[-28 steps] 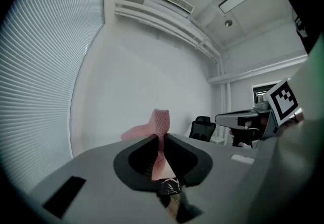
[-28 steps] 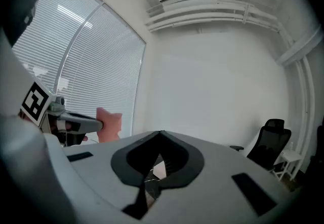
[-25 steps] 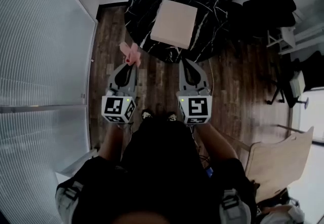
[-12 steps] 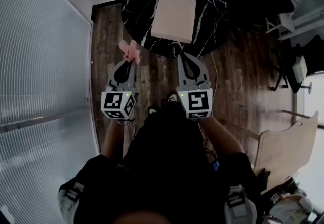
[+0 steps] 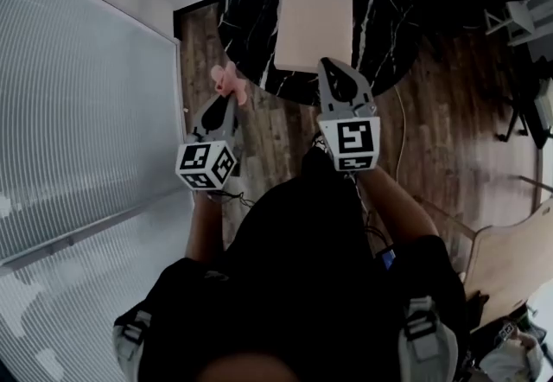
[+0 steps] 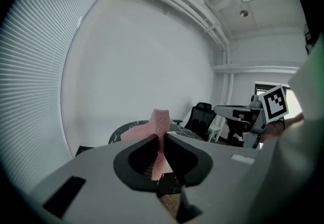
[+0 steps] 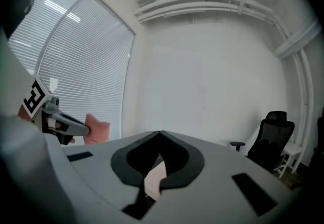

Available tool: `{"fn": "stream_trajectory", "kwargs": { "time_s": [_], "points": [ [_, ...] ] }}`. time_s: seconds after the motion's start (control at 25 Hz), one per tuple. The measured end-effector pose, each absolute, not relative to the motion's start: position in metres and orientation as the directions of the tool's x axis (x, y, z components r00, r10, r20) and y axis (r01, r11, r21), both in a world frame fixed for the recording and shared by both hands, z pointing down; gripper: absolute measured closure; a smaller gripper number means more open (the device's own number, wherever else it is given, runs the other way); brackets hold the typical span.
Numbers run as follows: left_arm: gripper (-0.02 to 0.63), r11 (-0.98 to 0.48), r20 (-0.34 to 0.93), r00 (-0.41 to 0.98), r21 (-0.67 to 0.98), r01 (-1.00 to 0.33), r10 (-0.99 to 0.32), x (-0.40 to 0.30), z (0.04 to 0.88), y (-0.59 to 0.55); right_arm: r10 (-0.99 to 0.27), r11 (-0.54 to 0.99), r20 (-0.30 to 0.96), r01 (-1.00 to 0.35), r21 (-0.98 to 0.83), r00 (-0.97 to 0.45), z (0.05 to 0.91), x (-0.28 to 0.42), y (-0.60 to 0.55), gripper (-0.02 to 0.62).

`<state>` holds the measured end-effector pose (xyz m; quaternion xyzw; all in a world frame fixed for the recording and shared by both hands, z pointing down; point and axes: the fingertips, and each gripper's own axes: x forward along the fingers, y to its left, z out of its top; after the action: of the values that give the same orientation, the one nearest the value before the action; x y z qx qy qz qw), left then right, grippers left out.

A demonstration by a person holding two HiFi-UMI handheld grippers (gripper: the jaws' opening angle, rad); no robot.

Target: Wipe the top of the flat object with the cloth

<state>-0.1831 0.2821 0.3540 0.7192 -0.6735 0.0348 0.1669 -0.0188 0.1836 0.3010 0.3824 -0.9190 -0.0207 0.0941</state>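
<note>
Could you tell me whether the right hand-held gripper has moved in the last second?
Yes. The right hand-held gripper has come forward: its tip, earlier at the round table's rim, now overlaps the flat object's near edge.

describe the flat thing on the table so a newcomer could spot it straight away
Find the round black table with white veins on the dark wood floor, at the top of the head view. The flat object is the pale beige square slab lying on it. Nothing else lies there, and it is paler and flatter than the crumpled pink cloth pinched in the left gripper.
</note>
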Motion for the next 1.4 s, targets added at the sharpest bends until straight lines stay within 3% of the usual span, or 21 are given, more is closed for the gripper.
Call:
{"fn": "stream_trajectory", "kwargs": {
  "time_s": [0.28, 1.4],
  "points": [
    [0.572, -0.021, 0.389, 0.108, 0.221, -0.975, -0.915, -0.206, 0.376, 0.199, -0.721, 0.689, 0.151, -0.722, 0.061, -0.676, 0.303, -0.02, 0.1, 0.6],
    [0.572, -0.005, 0.688, 0.335, 0.434, -0.901, -0.644, -0.196, 0.58, 0.084, -0.515, 0.719, 0.573, -0.685, -0.117, -0.638, 0.488, -0.05, 0.035, 0.6]
  ]
}}
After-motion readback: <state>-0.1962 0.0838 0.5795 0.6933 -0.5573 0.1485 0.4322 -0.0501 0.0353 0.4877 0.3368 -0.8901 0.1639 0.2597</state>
